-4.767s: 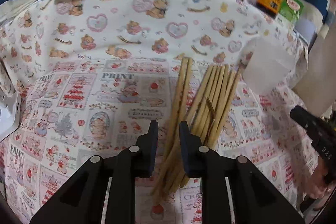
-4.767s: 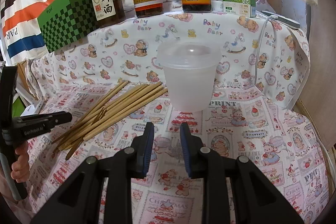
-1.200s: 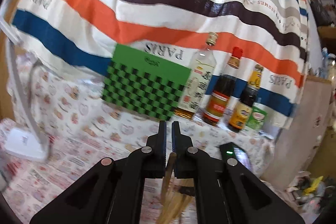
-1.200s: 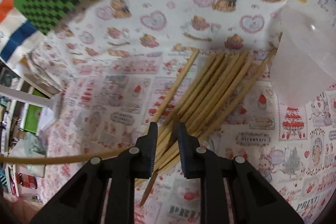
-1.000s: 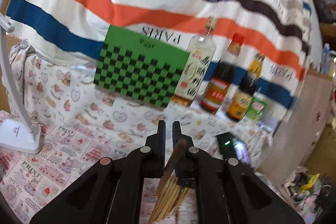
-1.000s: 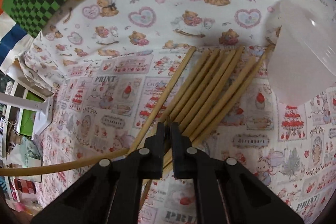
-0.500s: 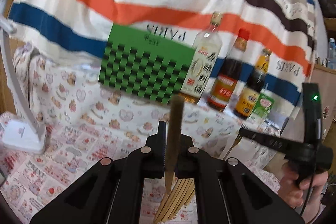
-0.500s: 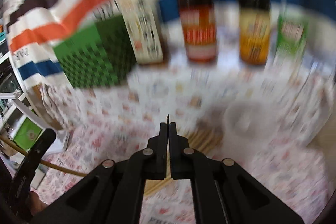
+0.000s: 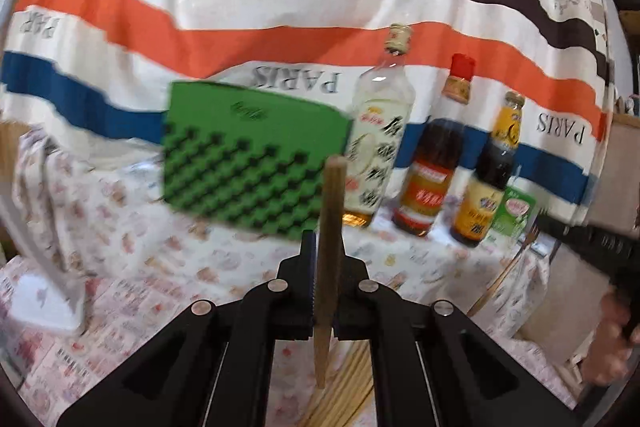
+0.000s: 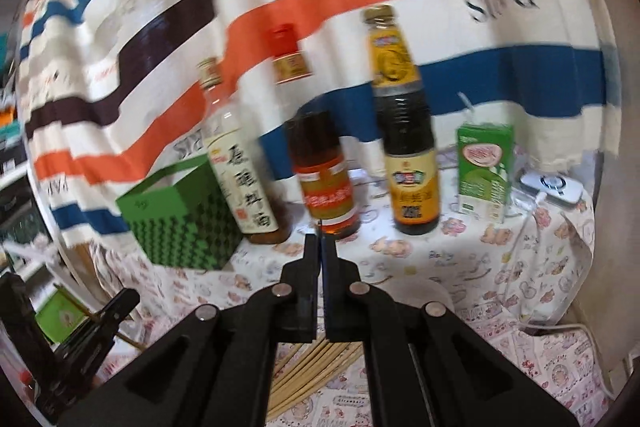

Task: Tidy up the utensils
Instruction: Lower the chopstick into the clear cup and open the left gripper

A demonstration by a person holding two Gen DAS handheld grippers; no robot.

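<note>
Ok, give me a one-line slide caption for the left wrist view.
Left tool holds one chopstick upright before a green checkered box and three sauce bottles.

Left hand-held gripper (image 9: pixel 325 267) raised, jaws clamped, right hand-held gripper (image 10: pixel 321 251) raised, jaws pressed nearly together

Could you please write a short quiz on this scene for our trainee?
1. True or false: the left gripper is shut on an upright chopstick.
2. How many bottles stand beside the green checkered box? A two, B three, C five.
3. What lies on the tablecloth below the right gripper?
Key: 1 true; 2 B; 3 the loose chopsticks.
</note>
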